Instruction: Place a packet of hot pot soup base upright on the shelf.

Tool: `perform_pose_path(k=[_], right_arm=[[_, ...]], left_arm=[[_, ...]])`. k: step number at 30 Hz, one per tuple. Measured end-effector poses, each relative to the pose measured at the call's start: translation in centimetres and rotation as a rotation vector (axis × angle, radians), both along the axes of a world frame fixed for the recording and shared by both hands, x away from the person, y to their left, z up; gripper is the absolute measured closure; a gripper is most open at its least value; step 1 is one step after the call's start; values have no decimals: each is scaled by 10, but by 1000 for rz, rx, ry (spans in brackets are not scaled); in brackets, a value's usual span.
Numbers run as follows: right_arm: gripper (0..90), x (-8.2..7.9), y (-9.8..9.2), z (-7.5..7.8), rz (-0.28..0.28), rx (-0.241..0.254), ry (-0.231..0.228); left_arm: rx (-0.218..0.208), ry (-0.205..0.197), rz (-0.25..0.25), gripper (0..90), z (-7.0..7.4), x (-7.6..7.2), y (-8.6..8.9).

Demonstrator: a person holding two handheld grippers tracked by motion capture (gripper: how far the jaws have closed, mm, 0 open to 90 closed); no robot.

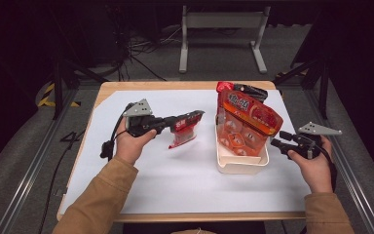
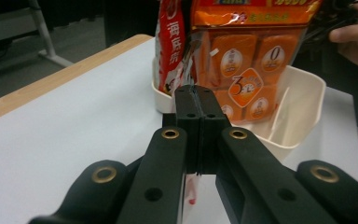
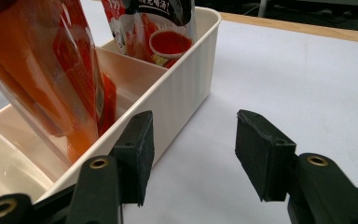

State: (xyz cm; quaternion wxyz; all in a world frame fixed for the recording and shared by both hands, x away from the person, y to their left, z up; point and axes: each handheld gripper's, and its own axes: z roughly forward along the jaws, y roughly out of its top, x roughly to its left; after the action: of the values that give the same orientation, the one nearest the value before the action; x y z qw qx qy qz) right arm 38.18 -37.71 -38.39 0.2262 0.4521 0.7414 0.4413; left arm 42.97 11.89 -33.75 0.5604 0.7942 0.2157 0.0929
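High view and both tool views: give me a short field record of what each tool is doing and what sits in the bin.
left tool: shut on small red packet, held above the white sheet
right tool: open, nothing between its pads, beside the bin's wall
cream bin: holds large orange snack bag leaning upright, red pouch at far end
table: wooden edge around the sheet

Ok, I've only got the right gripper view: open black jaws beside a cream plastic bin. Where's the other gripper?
Observer: The left gripper is to the left of the cream plastic bin, shut on a small red foil packet.
Operator: Is that packet lying on the table?
Observer: No, it hangs from the jaws above the white table cover.
Operator: And the orange thing in the bin?
Observer: A large orange bag of small snack packs, leaning in the bin.
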Motion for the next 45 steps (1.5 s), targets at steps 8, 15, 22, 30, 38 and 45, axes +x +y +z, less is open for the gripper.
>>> perform_pose_path(k=[8, 15, 22, 30, 38, 45], right_arm=[[480, 0, 0, -1, 3, 2, 6], [484, 1, 1, -3, 7, -1, 14], [489, 1, 1, -3, 11, -1, 13], [493, 0, 0, -2, 13, 4, 12], [501, 1, -2, -4, 14, 4, 19], [501, 1, -2, -3, 13, 6, 16]], left_arm=[[-8, -22, -79, 900, 16, -13, 1], [-1, -52, -118, 900, 31, -25, -2], [1, -60, -160, 900, 41, -33, -7], [-4, -78, -207, 900, 50, -41, -15], [-7, -93, -230, 900, 57, -45, -21], [-15, -103, -260, 900, 61, -47, -31]])
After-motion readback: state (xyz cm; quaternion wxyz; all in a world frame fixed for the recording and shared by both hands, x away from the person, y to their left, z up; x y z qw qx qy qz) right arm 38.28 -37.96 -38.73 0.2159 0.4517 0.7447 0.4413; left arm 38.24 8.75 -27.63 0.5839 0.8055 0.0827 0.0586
